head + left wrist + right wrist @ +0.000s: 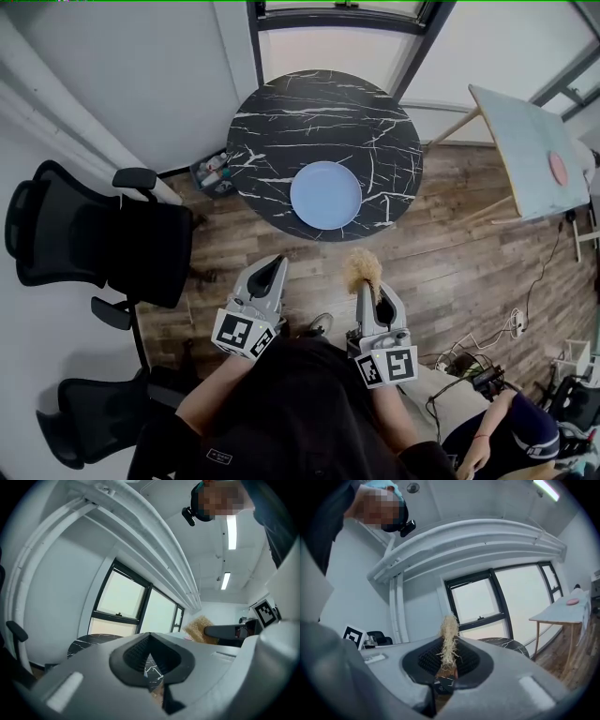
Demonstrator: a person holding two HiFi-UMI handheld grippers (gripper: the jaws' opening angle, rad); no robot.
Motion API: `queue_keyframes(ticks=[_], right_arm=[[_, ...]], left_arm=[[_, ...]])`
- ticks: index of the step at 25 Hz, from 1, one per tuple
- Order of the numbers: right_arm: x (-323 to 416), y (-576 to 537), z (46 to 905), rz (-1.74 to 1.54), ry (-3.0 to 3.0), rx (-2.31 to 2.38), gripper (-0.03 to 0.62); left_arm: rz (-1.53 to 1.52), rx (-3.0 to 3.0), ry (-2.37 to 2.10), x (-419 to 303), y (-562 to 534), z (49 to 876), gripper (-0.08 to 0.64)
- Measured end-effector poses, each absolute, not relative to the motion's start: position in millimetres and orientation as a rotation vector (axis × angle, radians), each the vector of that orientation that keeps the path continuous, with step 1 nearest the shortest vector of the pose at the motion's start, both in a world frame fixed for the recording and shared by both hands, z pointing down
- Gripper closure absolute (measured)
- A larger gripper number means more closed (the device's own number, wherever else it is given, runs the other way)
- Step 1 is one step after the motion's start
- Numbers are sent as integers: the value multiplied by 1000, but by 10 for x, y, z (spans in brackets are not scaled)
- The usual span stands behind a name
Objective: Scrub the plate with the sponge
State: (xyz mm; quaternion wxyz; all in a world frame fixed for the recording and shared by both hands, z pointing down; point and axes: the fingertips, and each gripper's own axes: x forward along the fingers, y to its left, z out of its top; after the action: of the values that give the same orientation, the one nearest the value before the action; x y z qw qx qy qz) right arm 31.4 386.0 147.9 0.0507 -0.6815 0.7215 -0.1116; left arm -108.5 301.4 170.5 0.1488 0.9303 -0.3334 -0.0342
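Pinching a scruffy straw-coloured sponge point(449, 634) in the right tool point(446, 670), tuft poking out forward so as to rub with its end. Keeping the left tool point(151, 667) pressed together on nothing, probably spare for steadying. Holding both level, short of the round table point(281, 122). Spotting the pale blue plate point(325, 194) flat by the table's near edge, well apart from both, not yet scrubbed.

Pale blue plate point(325, 194); black white-veined table point(281, 122); tan sponge point(362, 270).
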Motion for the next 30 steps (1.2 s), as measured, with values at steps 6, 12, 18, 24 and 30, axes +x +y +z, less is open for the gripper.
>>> queue_keyframes(ticks=[6,12,18,24,30], right_arm=[[212,3718,1505,-330,2209,-2096,551],[-3,3521,1554,-314,2216,-2126,549],[-194,3334,1647,-318,2233,-2165,549],[-193,3173,1666,-303,2242,-2168,549],[21,2870,1730,-286,2297,-2129,549]], left_arm=[[-102,2668,-945,-1204,2886,1822,561],[-58,2654,-925,-1436,2709,1957,560],[-42,2651,-879,-1602,2523,2125,560],[-16,2627,-842,-1514,2432,2266,560],[4,2596,-894,-1307,2174,2358,560]])
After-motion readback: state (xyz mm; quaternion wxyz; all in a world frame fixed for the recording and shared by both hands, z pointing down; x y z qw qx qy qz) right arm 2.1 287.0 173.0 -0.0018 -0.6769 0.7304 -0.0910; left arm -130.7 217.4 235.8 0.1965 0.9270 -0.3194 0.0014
